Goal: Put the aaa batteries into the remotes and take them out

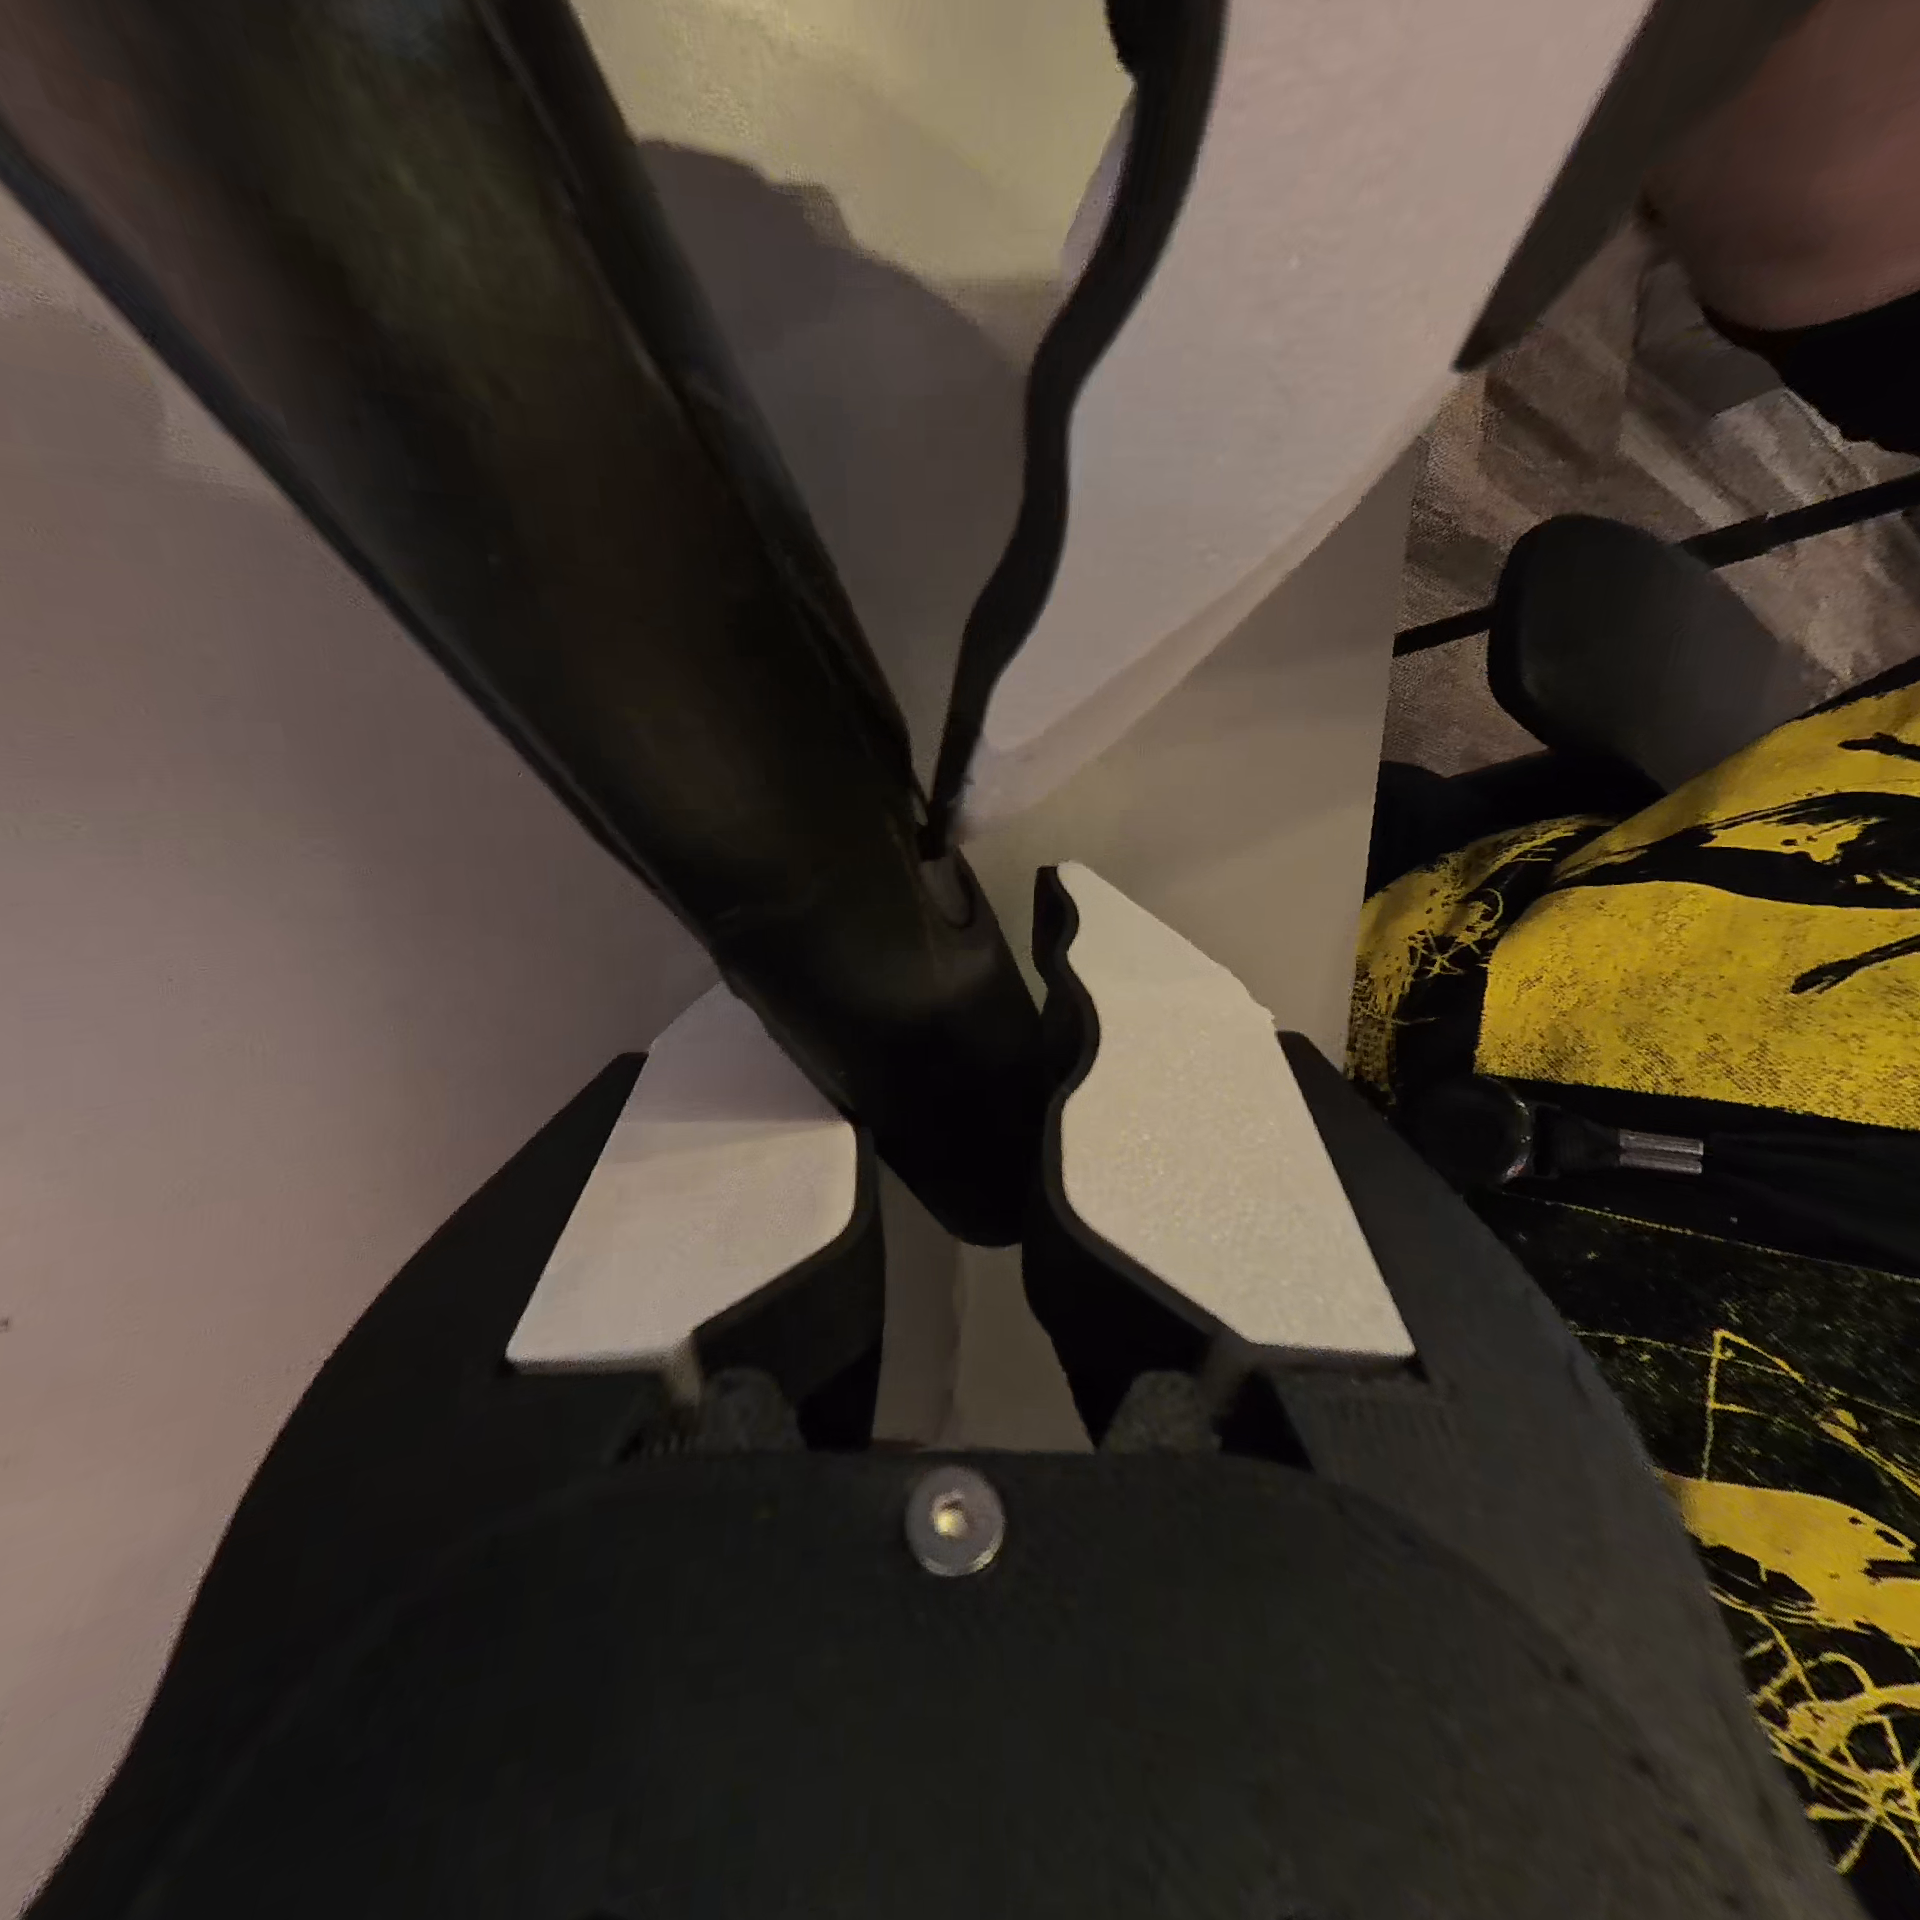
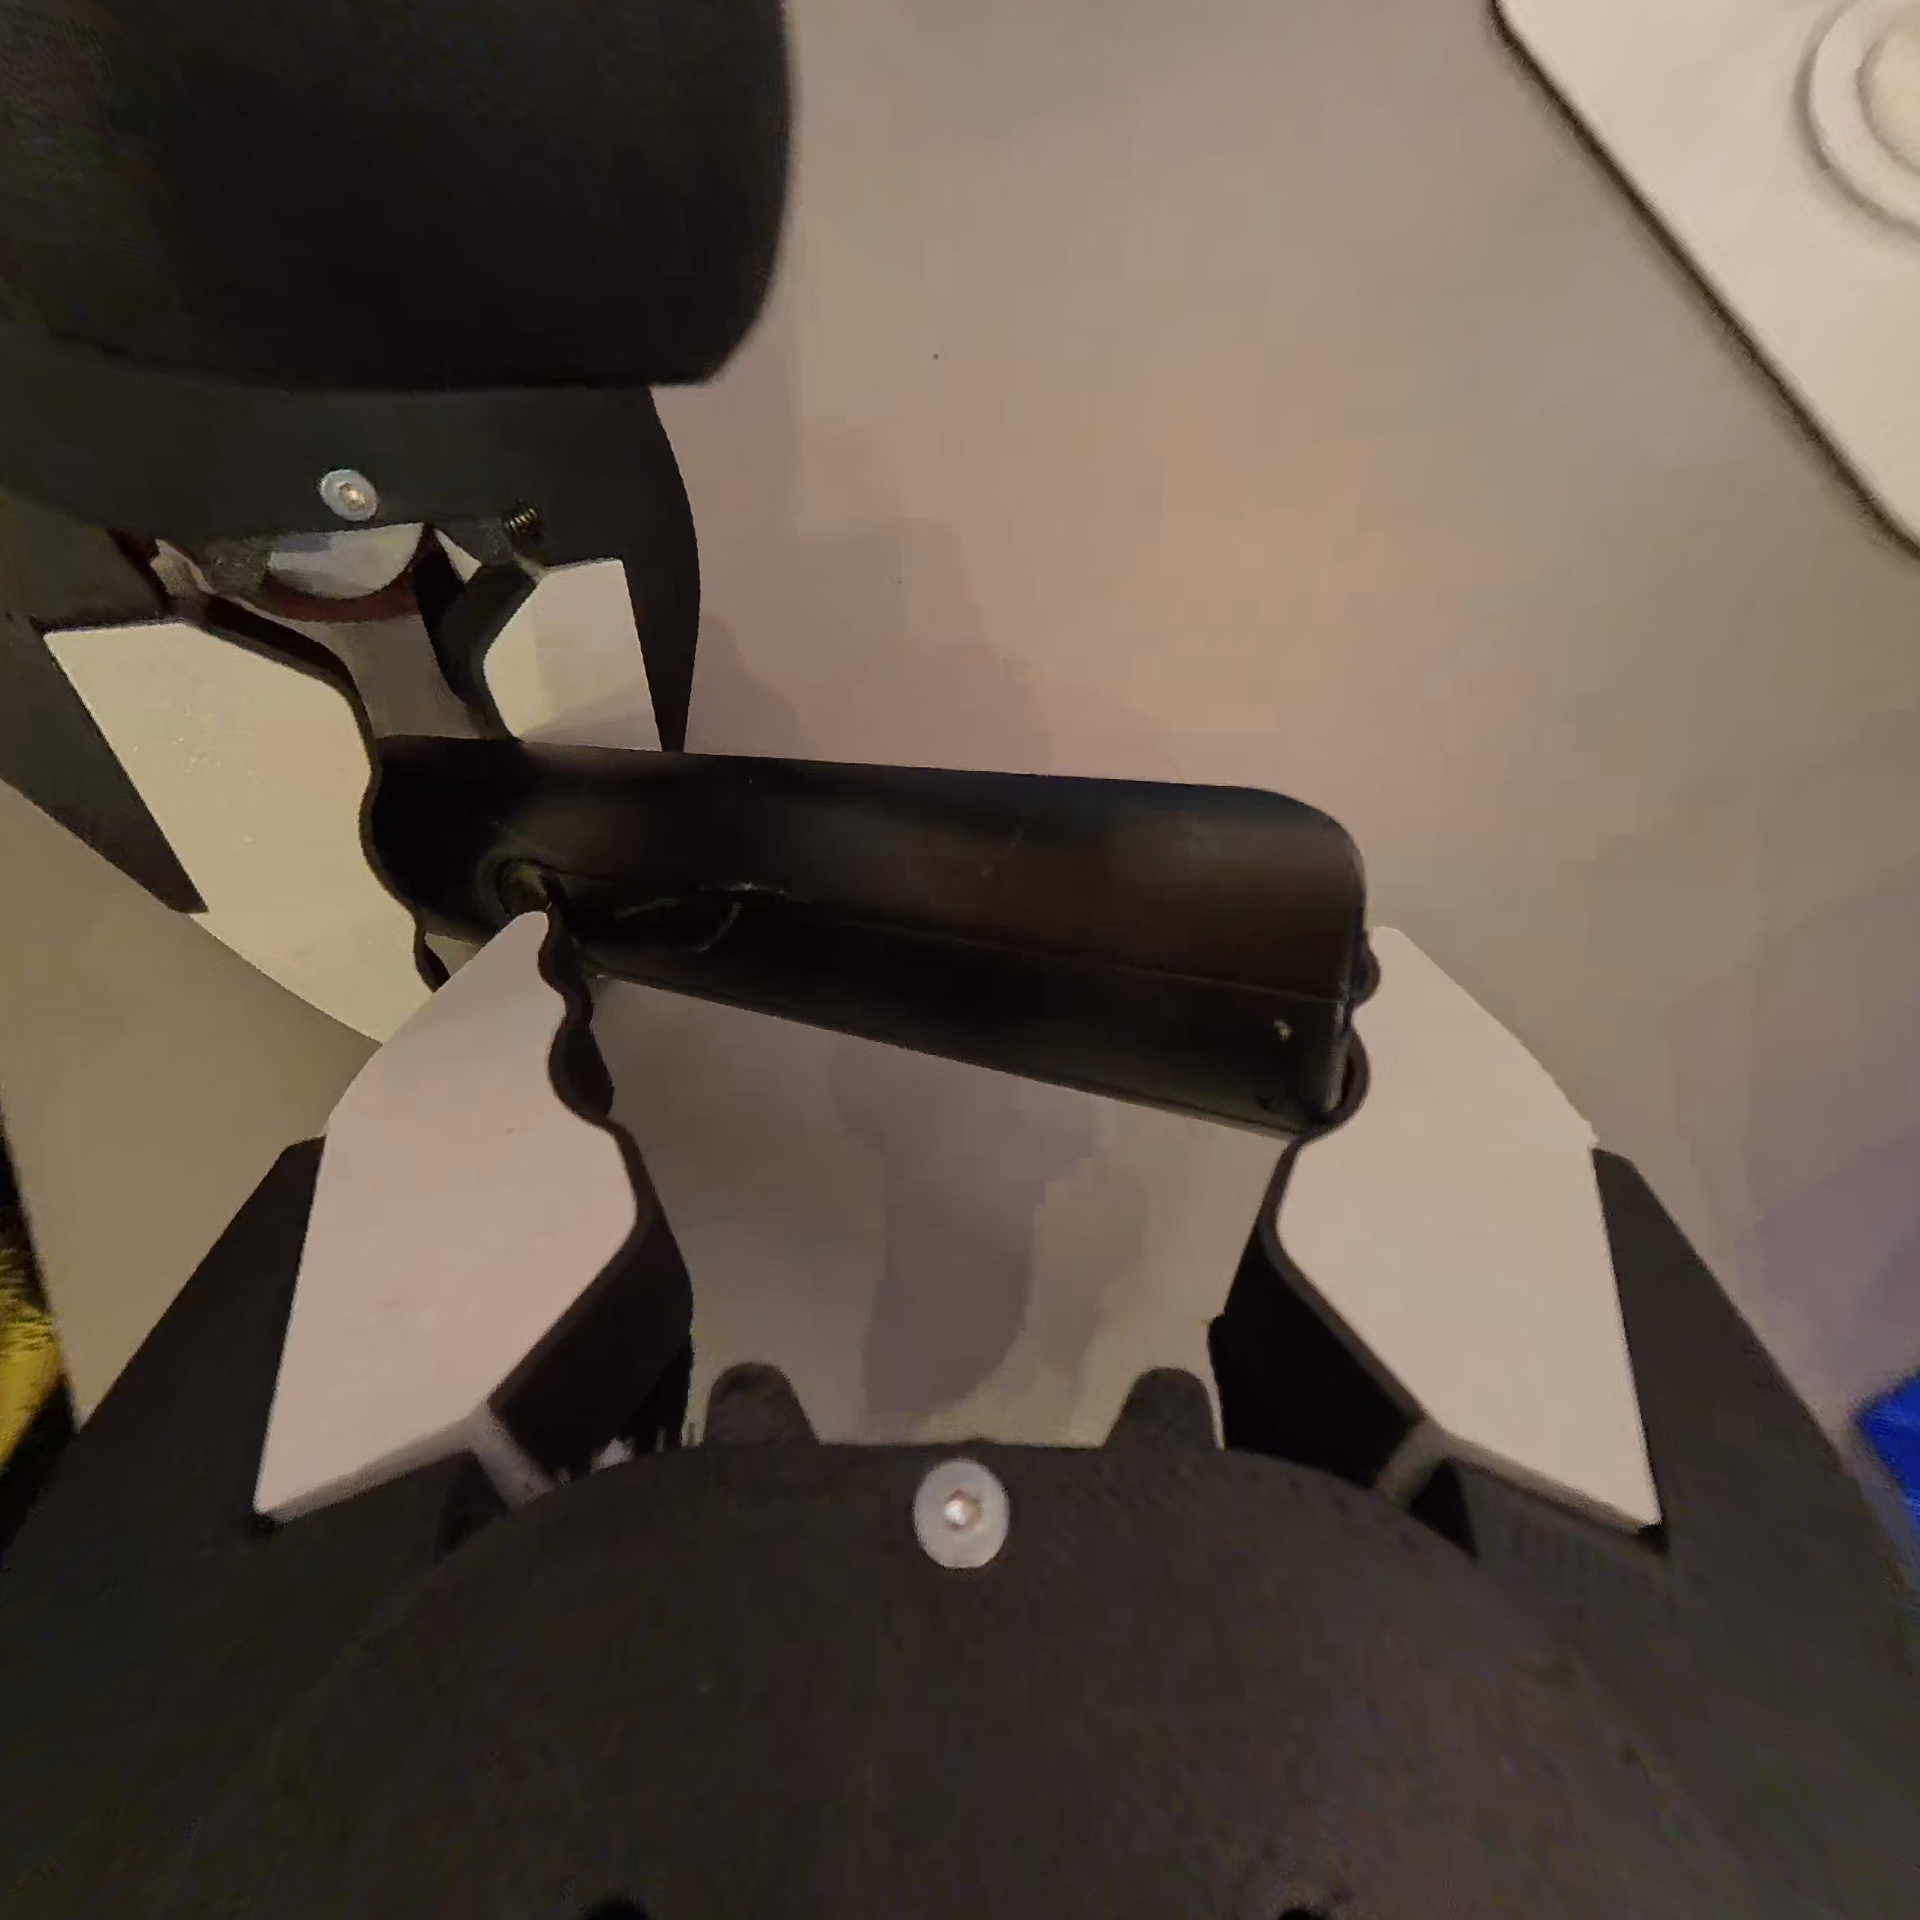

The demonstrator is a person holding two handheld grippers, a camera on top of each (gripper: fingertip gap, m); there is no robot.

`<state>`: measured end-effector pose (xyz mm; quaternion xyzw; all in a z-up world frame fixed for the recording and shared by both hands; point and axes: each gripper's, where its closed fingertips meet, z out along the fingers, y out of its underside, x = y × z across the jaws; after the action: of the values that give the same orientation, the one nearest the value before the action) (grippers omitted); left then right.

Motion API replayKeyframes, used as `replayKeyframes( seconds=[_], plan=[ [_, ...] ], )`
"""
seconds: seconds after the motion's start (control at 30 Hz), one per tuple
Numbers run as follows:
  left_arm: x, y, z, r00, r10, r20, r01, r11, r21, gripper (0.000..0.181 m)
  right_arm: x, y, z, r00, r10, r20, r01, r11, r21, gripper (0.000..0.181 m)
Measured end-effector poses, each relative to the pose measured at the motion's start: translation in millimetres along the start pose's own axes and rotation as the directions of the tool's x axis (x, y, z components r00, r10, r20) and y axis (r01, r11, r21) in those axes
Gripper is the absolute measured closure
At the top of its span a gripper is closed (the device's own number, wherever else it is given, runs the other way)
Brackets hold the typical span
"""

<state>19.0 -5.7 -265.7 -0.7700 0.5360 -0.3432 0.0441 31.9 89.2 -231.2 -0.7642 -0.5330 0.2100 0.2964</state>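
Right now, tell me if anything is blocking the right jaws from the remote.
Nothing visible is in the way. The remote lies across the right gripper, and its jaws appear to touch the remote at both ends. The left gripper clamps one end, close beside one right fingertip.

Both wrist views look closely at one black remote [image 1: 582, 582].

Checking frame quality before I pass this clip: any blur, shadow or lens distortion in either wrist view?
Left wrist view: the black remote is smeared along its upper length, the top right corner is motion-blurred, and wide-angle bending shows at the edges. Right wrist view: sharper on the remote, soft at the left gripper top left; faint shadows fall on the white table; no harsh glare.
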Motion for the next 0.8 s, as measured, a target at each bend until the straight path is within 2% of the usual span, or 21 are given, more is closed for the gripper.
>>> replayKeyframes(
  seconds=[0.07,0.13,0.2,0.33,0.6,0.67,0.8],
  plan=[
    [-3,0,-1,1.0,-0.003,0.005,0.003,1.0,0.0,0.153,4,-2,-2,0.997,-0.062,-0.044,0.061,0.998,-0.019,0.045],
    [-5,1,-2,1.0,0.009,0.02,-0.009,1.0,-0.018,0.154,6,-3,-5,0.994,-0.102,-0.044,0.101,0.995,-0.029,0.049],
    [-9,4,-3,0.995,0.06,0.08,-0.055,0.996,-0.07,0.156,2,-5,-6,0.989,-0.145,-0.025,0.144,0.989,-0.043,0.042],
    [-11,2,-4,0.997,0.039,0.072,-0.034,0.996,-0.08,0.156,3,-2,-6,0.993,-0.114,0.018,0.115,0.991,-0.064,0.049],
    [-15,3,-8,0.998,0.036,0.044,-0.03,0.993,-0.115,0.156,6,-2,-9,0.991,-0.125,-0.053,0.121,0.991,-0.065,0.054],
    [-19,5,-14,0.998,0.047,0.045,-0.04,0.99,-0.137,0.156,3,-3,-11,0.995,-0.097,-0.024,0.097,0.995,-0.024,0.064],
    [-27,14,-26,0.991,0.108,0.08,-0.088,0.972,-0.216,0.156,-13,-5,-16,0.993,-0.028,0.113,0.021,0.998,0.067,0.102]
  ],
)
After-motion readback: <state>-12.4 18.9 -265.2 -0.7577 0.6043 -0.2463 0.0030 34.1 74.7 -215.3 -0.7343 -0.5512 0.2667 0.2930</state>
